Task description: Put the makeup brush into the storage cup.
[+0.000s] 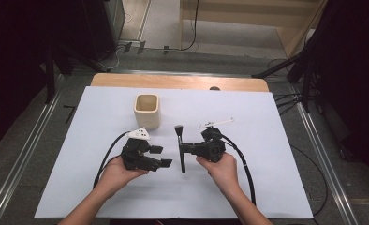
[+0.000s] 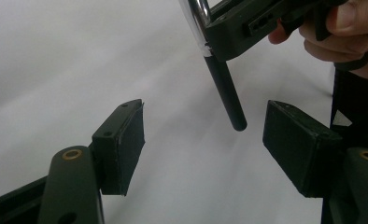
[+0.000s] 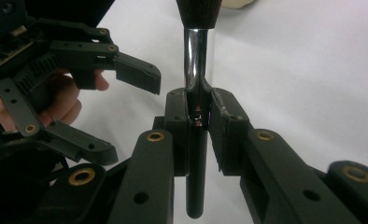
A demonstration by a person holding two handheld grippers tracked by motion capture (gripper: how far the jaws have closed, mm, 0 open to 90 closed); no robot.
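From here I see a bench (image 1: 103, 197) covered with a white sheet, its wooden edge showing at the far side, with grey floor and dark equipment stands around it. Toward the back of the sheet stands a cream-coloured square cup (image 1: 146, 111), open at the top and upright, well apart from both hands. Just right of the centre lies a thin white stick-like object (image 1: 216, 123); I cannot tell what it is.

My right gripper (image 1: 184, 148) is clamped shut on a slim brush-like tool with a black handle, a shiny metal collar and a dark flared head (image 1: 179, 146). In the right gripper view the pads squeeze the tool (image 3: 197, 93) just where the metal collar meets the black handle, the handle end sticking out toward the camera. In the high view the tool lies roughly along the bench's depth, head toward the far side.

My left gripper (image 1: 161, 156) sits just left of the tool, its jaws spread wide and holding nothing. In the left gripper view the handle's end (image 2: 229, 93) hangs between the open pads (image 2: 130, 135), touching neither.
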